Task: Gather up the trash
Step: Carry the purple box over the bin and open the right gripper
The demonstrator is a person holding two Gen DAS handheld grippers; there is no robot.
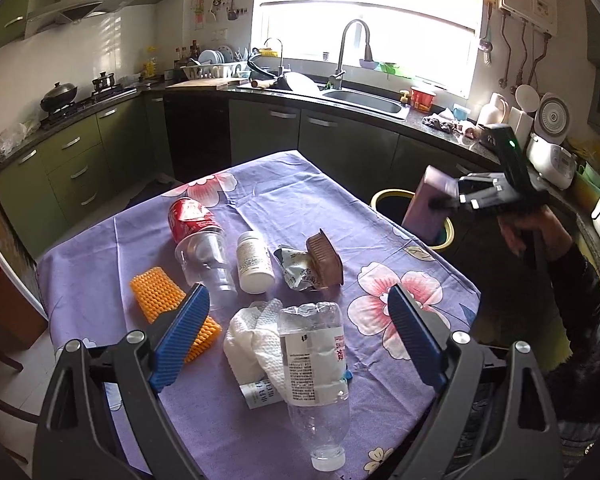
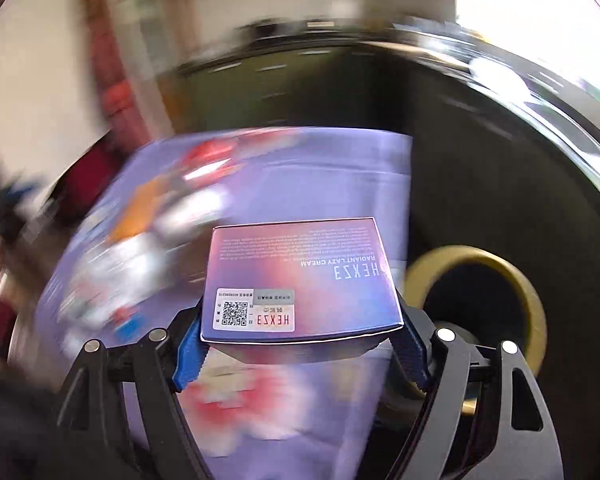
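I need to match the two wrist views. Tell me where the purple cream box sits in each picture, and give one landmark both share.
Left wrist: the purple cream box is at right of centre, upright in the right gripper, in front of the bin.
Right wrist: the box fills the lower centre, clamped between the blue fingers.
Shared landmark: the yellow-rimmed trash bin beside the table.
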